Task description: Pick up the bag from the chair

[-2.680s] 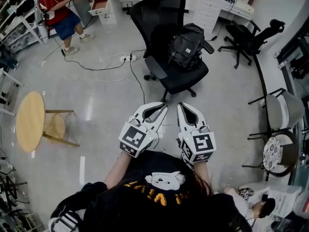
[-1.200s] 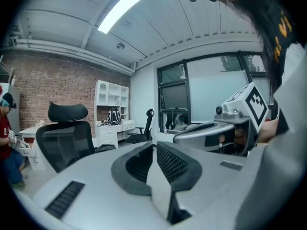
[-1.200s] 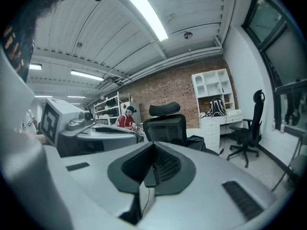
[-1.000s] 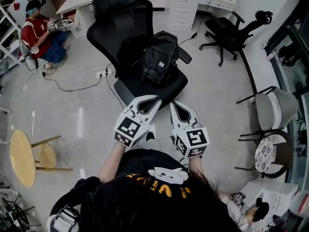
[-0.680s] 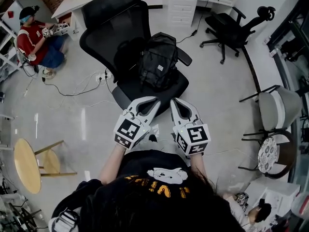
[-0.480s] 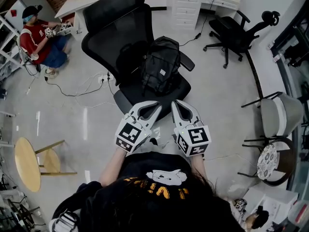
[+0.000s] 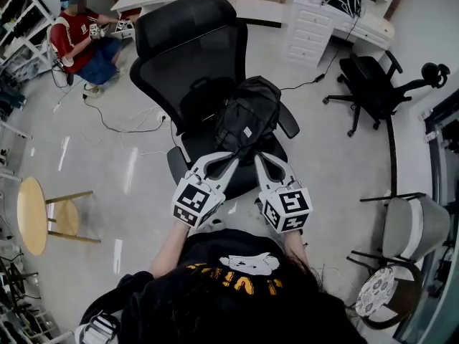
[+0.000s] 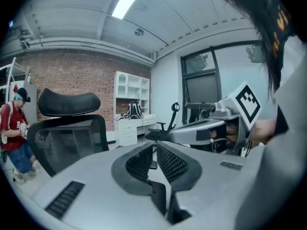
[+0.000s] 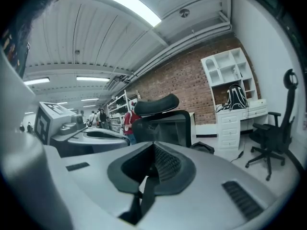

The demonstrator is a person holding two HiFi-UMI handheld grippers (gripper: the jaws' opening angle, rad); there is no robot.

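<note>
Left tongs (image 7: pixel 226 158) and right tongs (image 7: pixel 261 158) closed, empty, at near edge of chair (image 7: pixel 188 45). Bag (image 7: pixel 248 119) sits on seat, against backrest. Best open one, reach for top handle.

We can read no words or numbers anywhere. The yellow lettering (image 7: pixel 215 271) on the black shirt (image 7: pixel 208 249) behind the left gripper (image 7: pixel 219 161) and right gripper (image 7: pixel 269 162) is too broken. The pale tag (image 7: pixel 246 132) on the bag (image 7: pixel 251 110) ahead of them is too small.
</note>
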